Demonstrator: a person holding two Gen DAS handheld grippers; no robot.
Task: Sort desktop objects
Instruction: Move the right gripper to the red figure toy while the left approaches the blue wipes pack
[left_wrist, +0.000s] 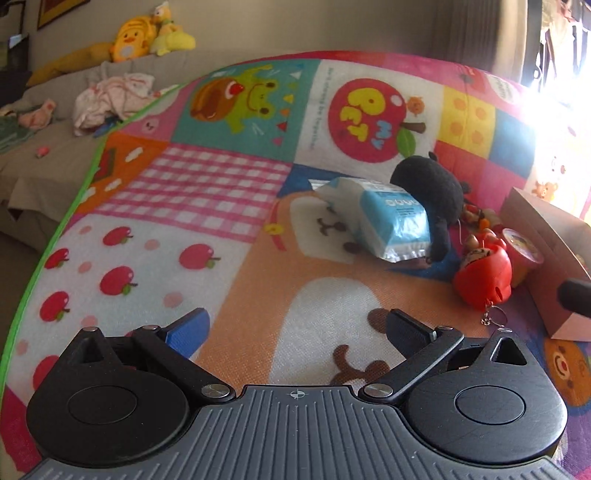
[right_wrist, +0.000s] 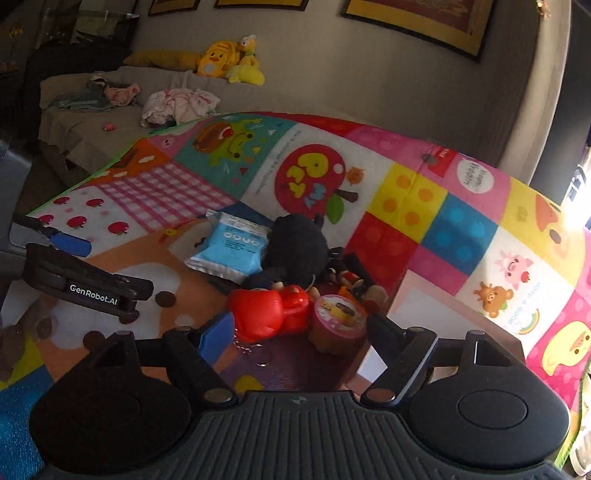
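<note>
So the whole pile sits on the colourful play mat (left_wrist: 192, 206) covering the worktop. Taking the red toy (right_wrist: 269, 314) as the landmark: the pink-lidded cup (right_wrist: 338, 325) touches its right side, the black plush (right_wrist: 295, 247) lies just behind it, and the blue tissue pack (right_wrist: 229, 247) is behind and to the left, leaning against the plush. A cardboard box (left_wrist: 554, 258) stands right of the cup. The right gripper (right_wrist: 295, 336) has its jaws spread with nothing gripped, red toy and cup just ahead between the tips. The left gripper (left_wrist: 295, 325) is released too, over bare mat, with the toy well off to its right
</note>
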